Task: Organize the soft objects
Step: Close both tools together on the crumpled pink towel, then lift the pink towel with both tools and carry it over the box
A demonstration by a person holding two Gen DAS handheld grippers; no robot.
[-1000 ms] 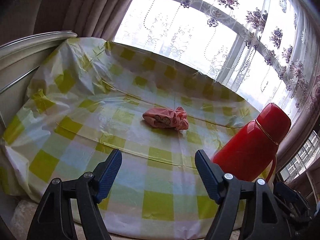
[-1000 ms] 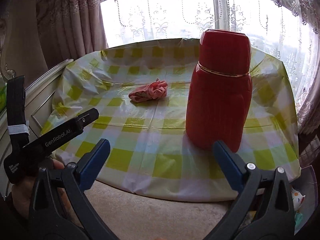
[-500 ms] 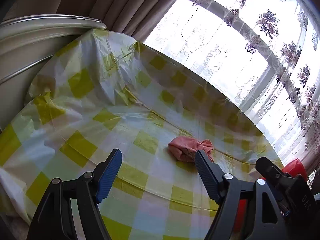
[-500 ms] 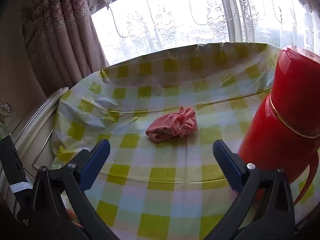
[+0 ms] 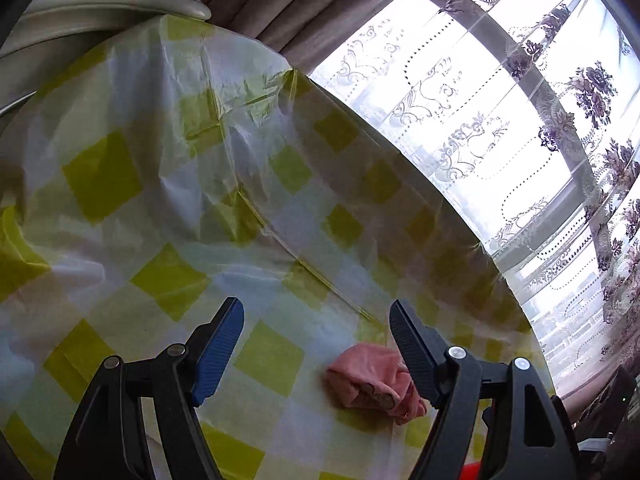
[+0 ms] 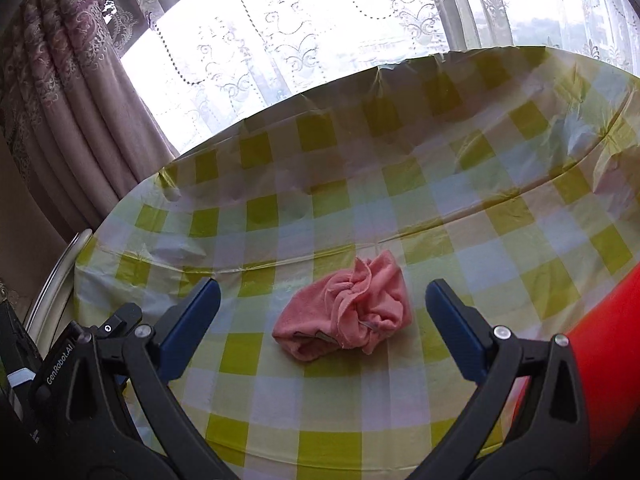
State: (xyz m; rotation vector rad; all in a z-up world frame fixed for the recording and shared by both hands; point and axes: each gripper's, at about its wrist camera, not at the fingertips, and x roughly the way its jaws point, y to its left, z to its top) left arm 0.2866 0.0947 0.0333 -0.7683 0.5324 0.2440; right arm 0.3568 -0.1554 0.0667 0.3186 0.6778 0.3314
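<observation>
"GenRobot.AI" is printed in white on the left gripper [image 6: 120, 344], seen at the left edge of the right wrist view. Both grippers tilt down over the table, jaws apart and empty. The right gripper [image 6: 322, 312] frames the crumpled pink cloth [image 6: 346, 308] lying on the yellow-checked tablecloth [image 6: 440, 184]; a red thermos [image 6: 608, 360] stands right.

Soft cloth on a glossy plastic cover

The pink towel [image 6: 346, 308] looks like matt, fuzzy terry cloth, bunched in folds. The checked cover [image 6: 460, 216] over the desk is thin, shiny plastic film, creased and crinkled near its far edge. The red flask [image 6: 604, 360] is smooth and glossy. Window curtains [image 6: 280, 48] are sheer embroidered lace.
</observation>
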